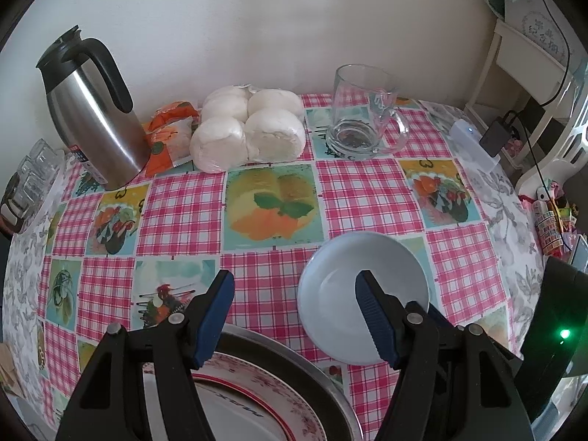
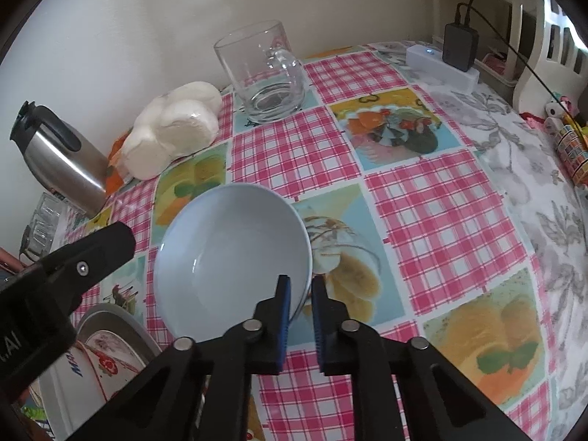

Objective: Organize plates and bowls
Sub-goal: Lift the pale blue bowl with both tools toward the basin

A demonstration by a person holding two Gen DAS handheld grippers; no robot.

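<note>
Bowl [image 2: 231,257] apparently tilted, rim in right tongs [image 2: 300,286].

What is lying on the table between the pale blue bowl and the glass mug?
Nothing; between the pale blue bowl and the glass mug only bare checked tablecloth shows, in both wrist views.

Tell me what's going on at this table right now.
A person is tidying dishes with a handheld gripper in each hand. The right gripper has clamped the near rim of a pale blue bowl on the checked tablecloth. The left gripper is open and holds nothing, poised above a floral plate sitting in a metal pan. A glass mug, a thermos jug and wrapped buns stand behind.
</note>
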